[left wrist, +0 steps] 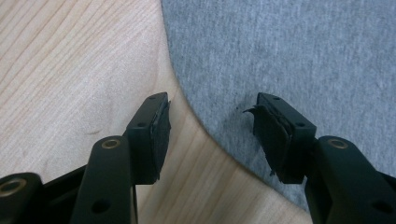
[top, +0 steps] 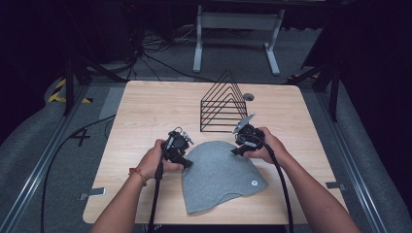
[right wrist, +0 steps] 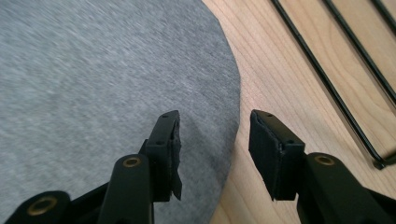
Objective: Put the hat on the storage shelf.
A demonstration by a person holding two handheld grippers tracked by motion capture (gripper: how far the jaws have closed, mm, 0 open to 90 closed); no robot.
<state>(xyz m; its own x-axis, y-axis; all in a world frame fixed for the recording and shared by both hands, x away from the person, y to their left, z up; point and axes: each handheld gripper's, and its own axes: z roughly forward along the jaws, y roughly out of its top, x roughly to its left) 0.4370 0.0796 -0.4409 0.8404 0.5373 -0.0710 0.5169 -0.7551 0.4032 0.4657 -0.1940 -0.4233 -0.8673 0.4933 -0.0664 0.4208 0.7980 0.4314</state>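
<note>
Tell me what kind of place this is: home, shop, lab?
Most likely a lab or data-recording rig, not a home: a lone wooden table on grey carpet between metal rails, loose cables on the floor behind, dark surroundings, and only a grey beanie and black wire rack laid out.

The black wire rack (top: 222,104) stands just behind the grey beanie (top: 218,177), blocking passage there. Left and right of the beanie the counter (top: 141,111) lies bare, as does the strip along its near edge.
</note>
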